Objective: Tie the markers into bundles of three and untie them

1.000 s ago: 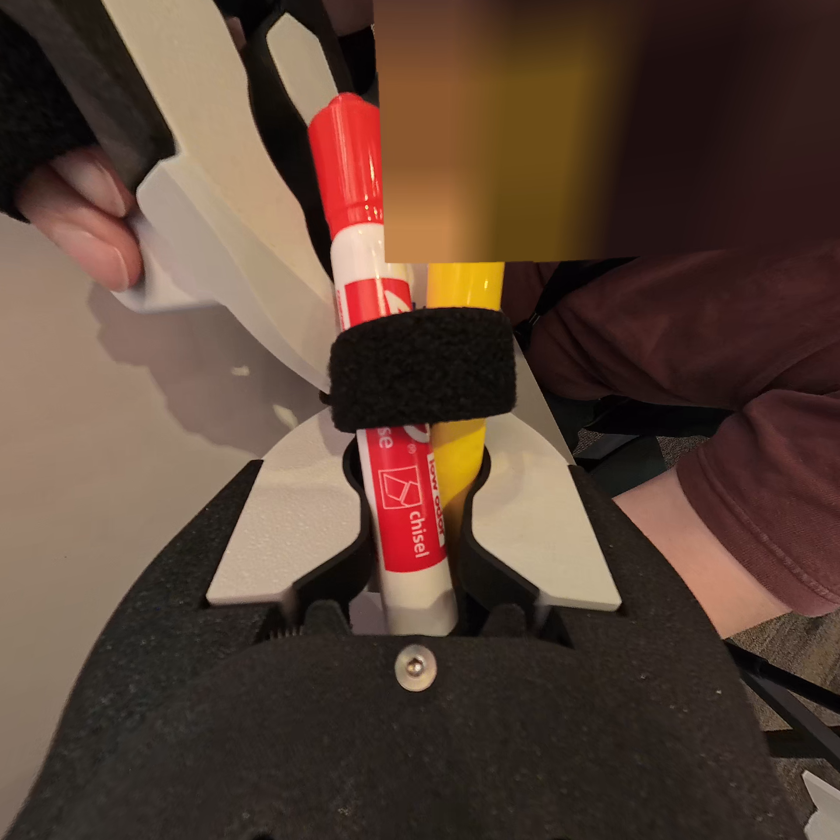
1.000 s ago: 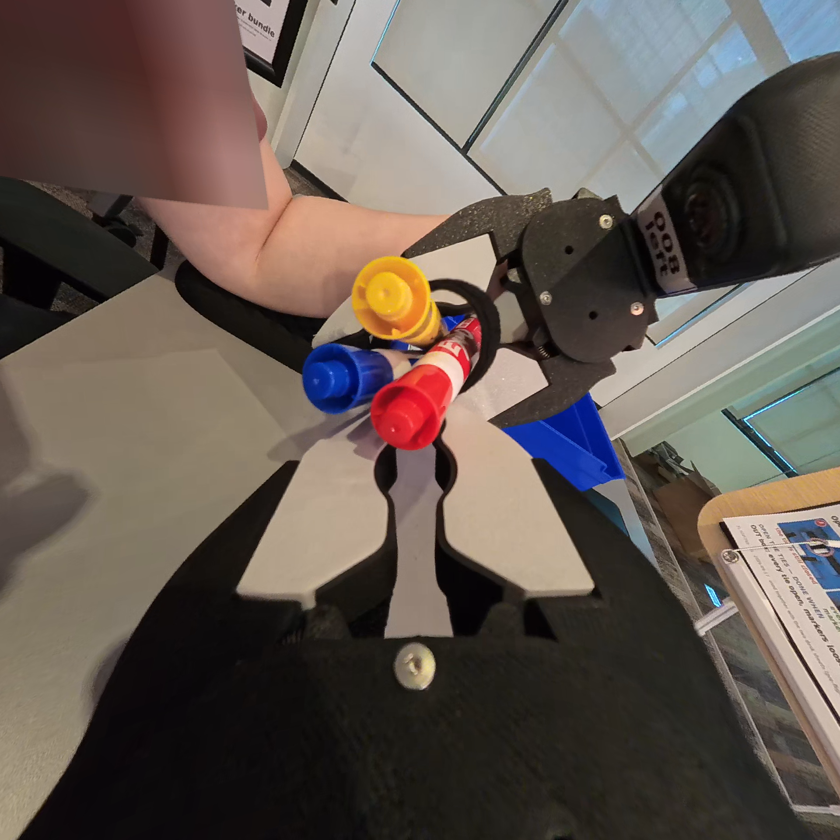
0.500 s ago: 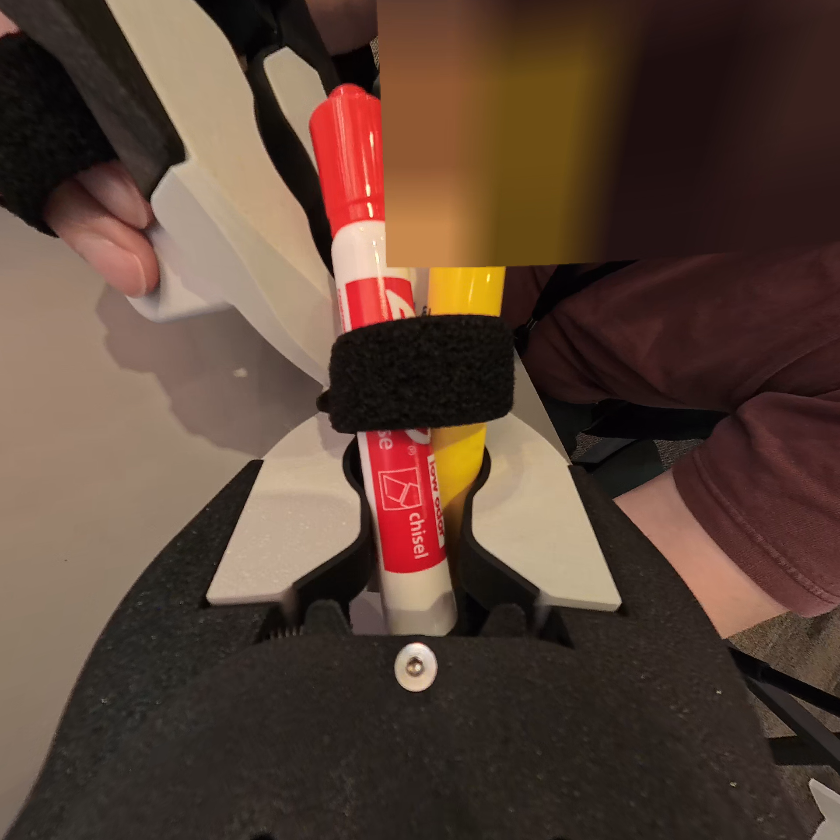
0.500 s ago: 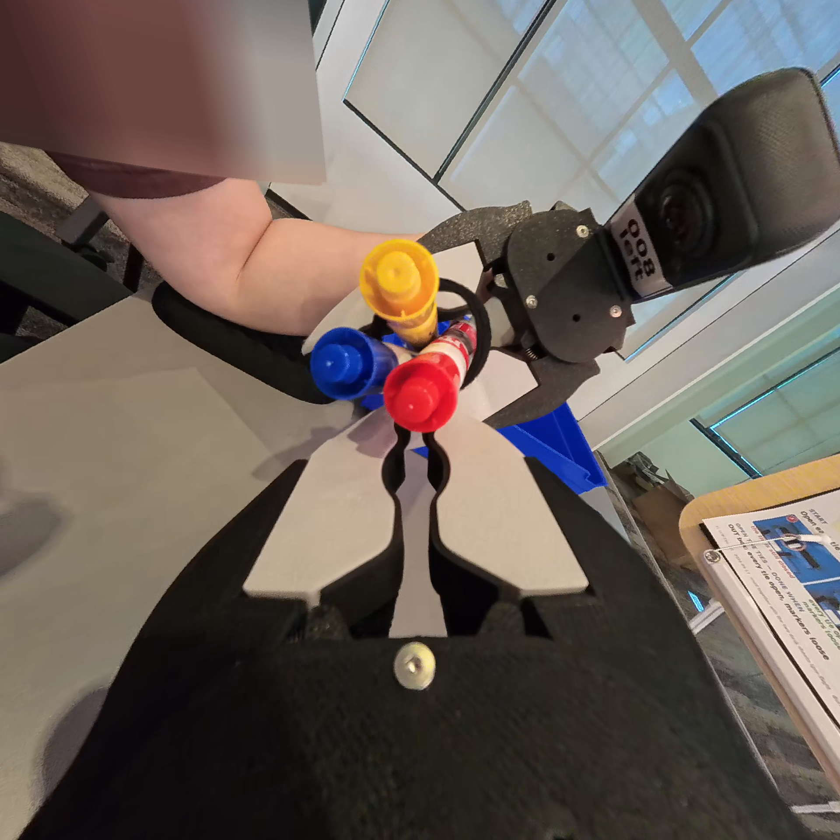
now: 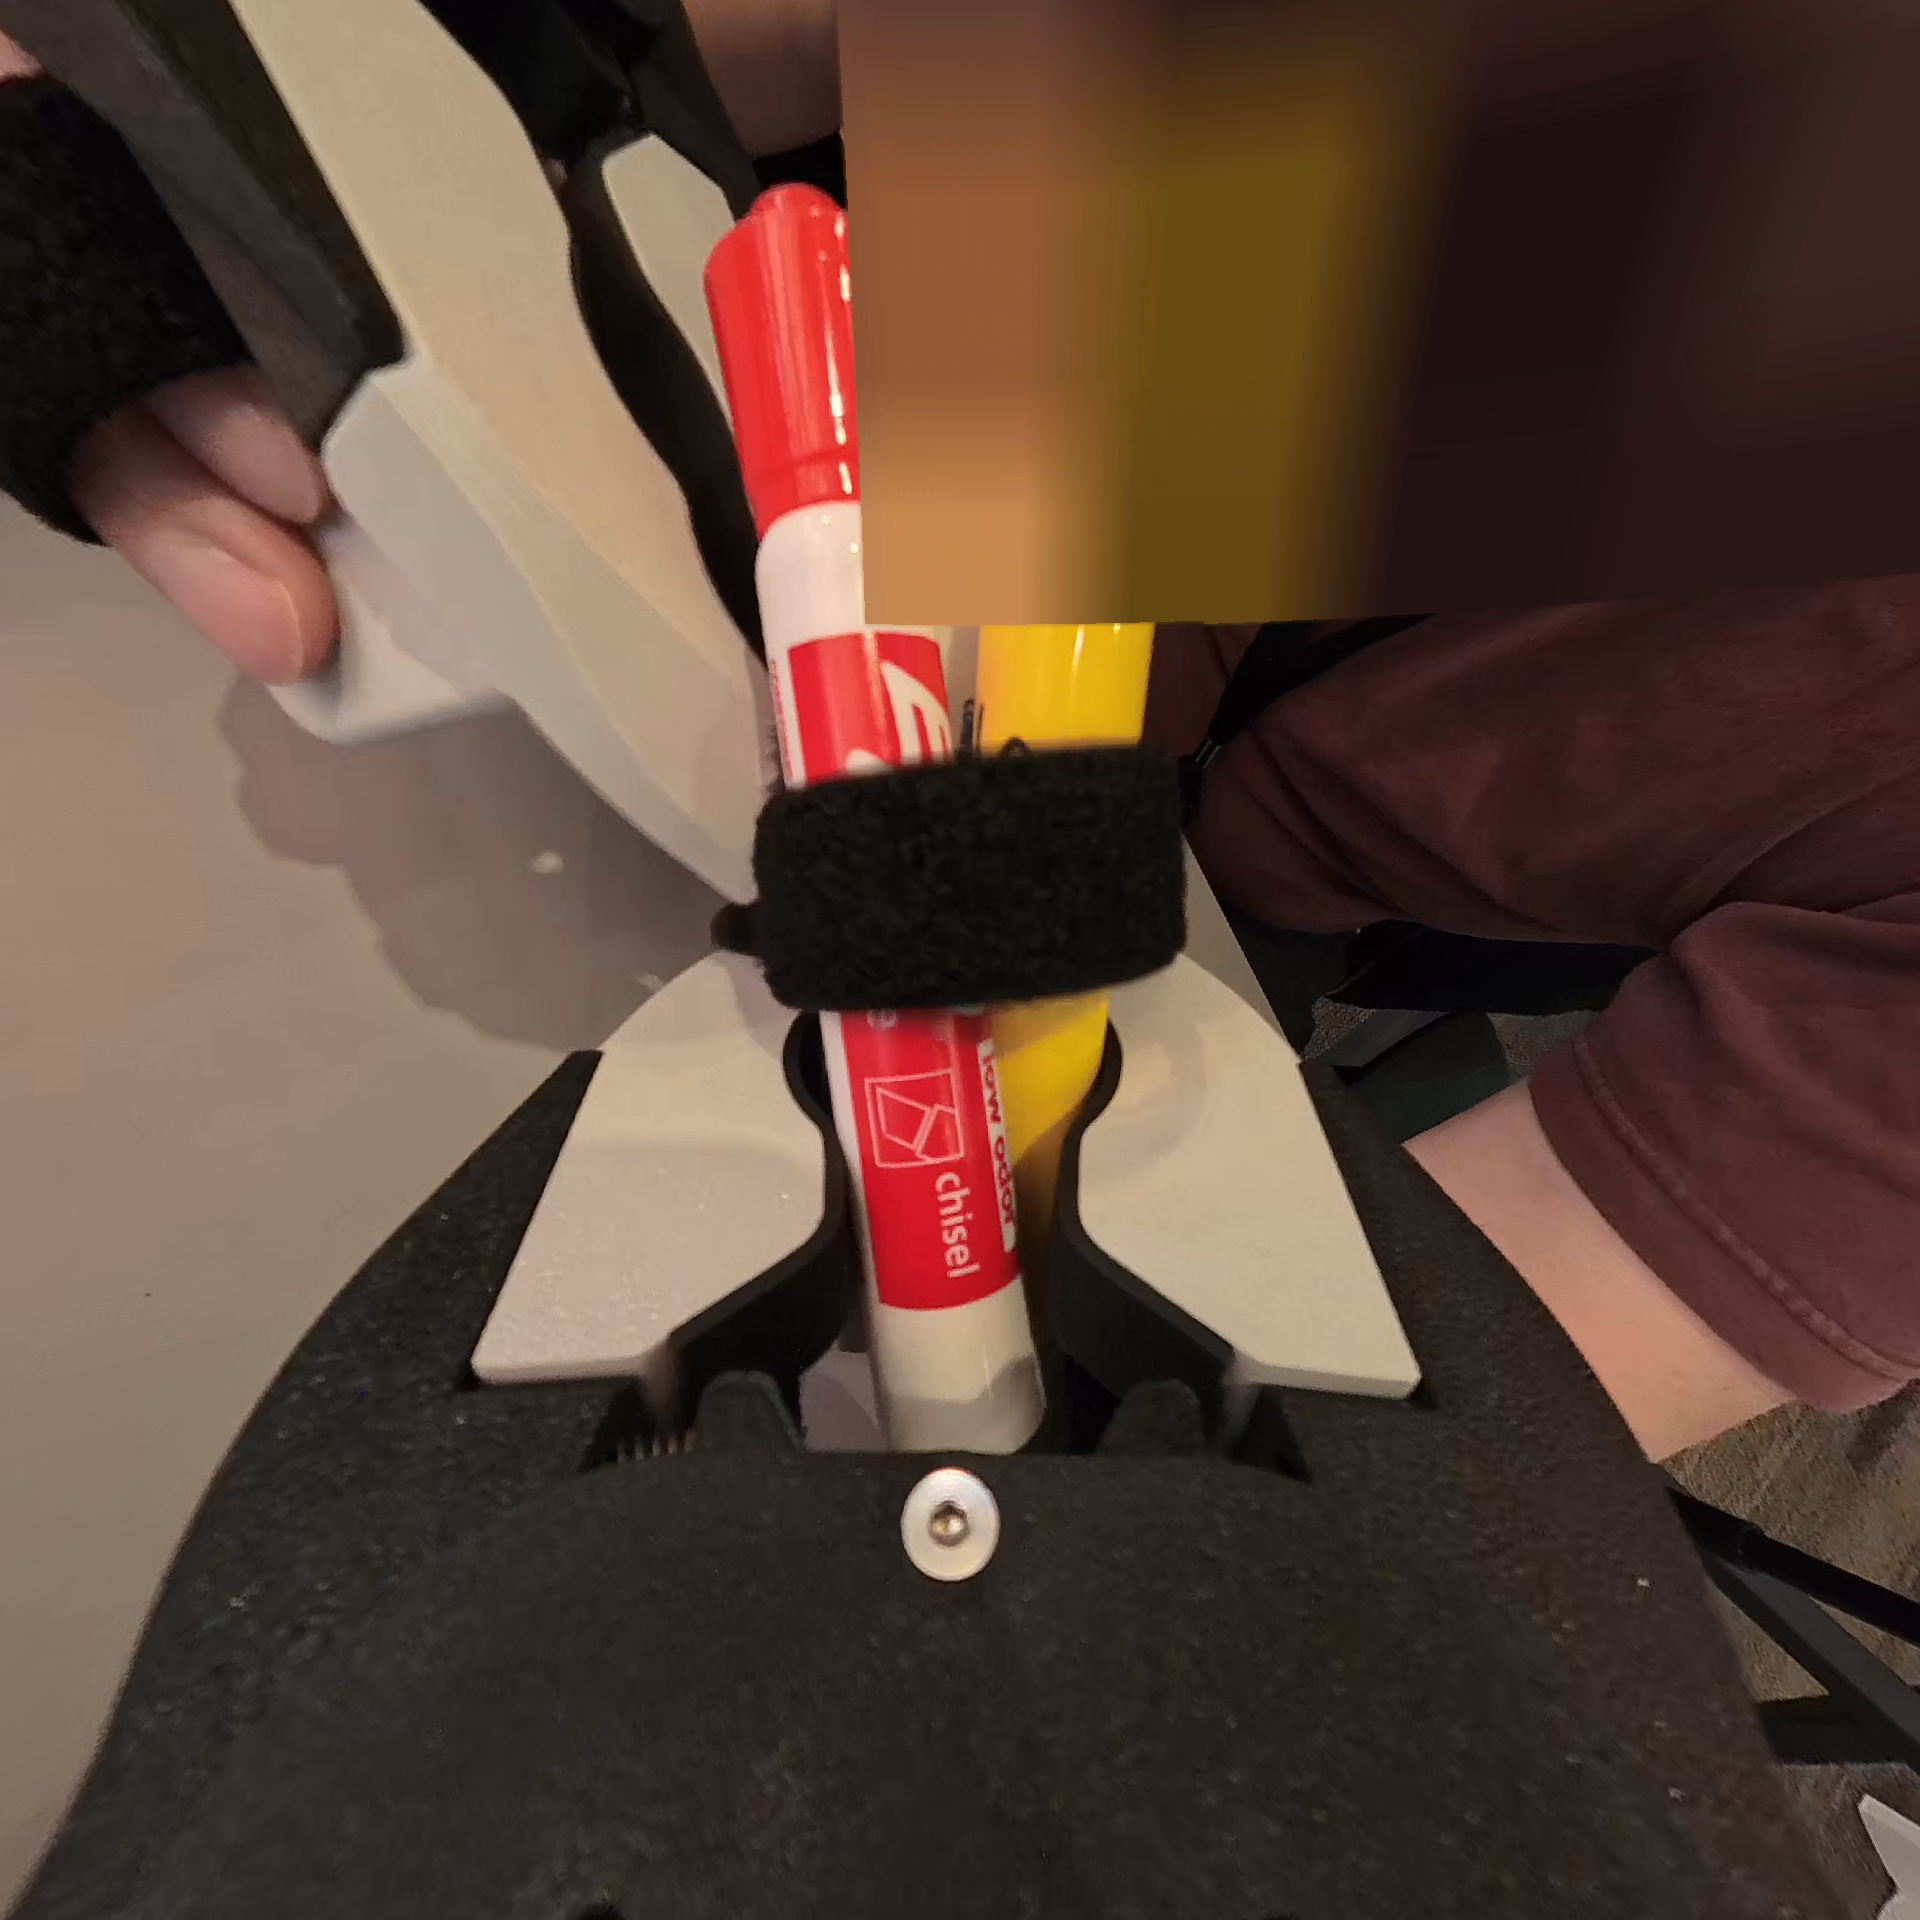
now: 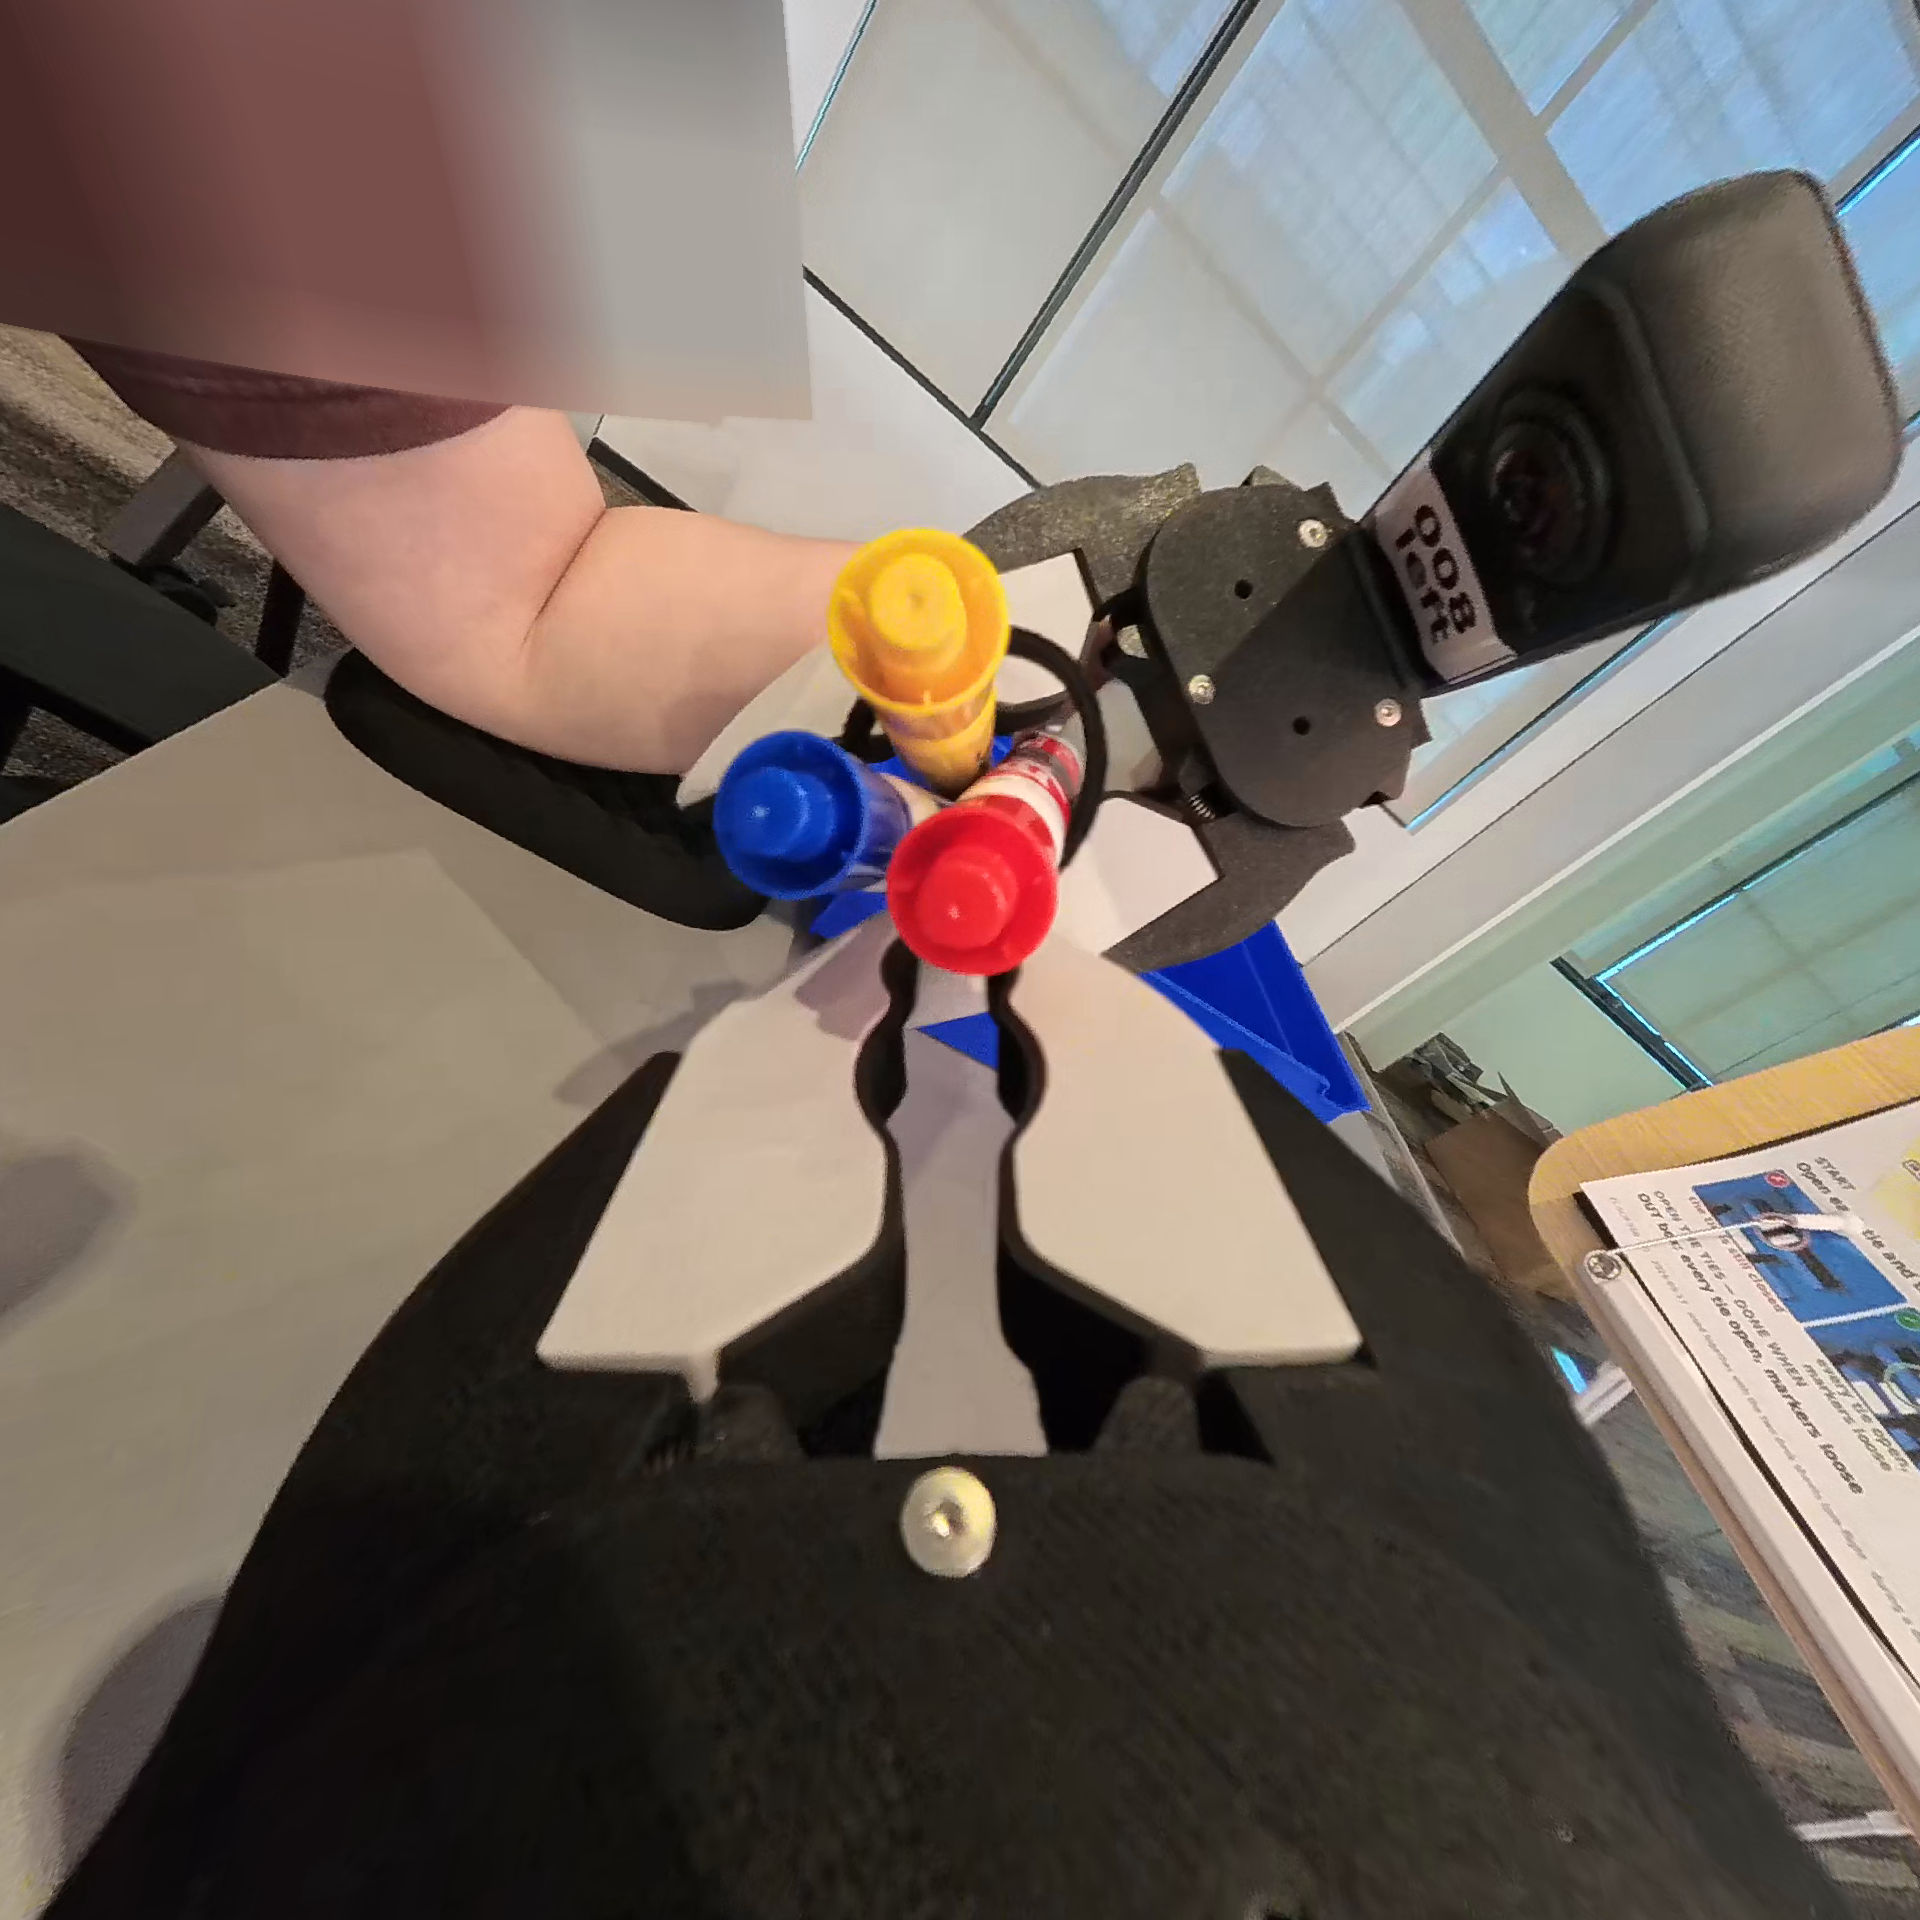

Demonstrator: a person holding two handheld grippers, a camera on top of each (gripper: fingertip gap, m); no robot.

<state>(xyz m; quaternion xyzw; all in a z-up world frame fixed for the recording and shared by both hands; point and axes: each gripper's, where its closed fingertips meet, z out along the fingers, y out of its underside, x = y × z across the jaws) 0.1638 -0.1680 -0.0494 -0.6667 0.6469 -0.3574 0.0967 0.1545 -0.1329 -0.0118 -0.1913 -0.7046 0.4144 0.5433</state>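
My left gripper (image 5: pixel 961 997) is shut on a bundle of markers. The red marker (image 5: pixel 790 395) and the yellow marker (image 5: pixel 1060 696) stand up between its fingers, with a black strap (image 5: pixel 966 883) wrapped around them. In the right wrist view the yellow cap (image 6: pixel 914 613), blue cap (image 6: pixel 779 821) and red cap (image 6: pixel 966 894) point at the camera. My right gripper (image 6: pixel 951 966) sits just under the red cap, its jaws a narrow gap apart with nothing seen between them. In the left wrist view its tip (image 5: pixel 743 873) is beside the strap's left end.
The grey table (image 6: pixel 260 987) lies below. A blue bin (image 6: pixel 1247 997) sits behind the bundle. A wooden table with an instruction sheet (image 6: pixel 1766 1299) is at the right. The person's arm (image 6: pixel 468 582) and maroon sleeve (image 5: pixel 1558 831) are close by. Tip to tip, the grippers are about 5 centimetres apart.
My right gripper's jaws have narrowed and it has moved closer to the marker caps. My left gripper has held the bundle still.
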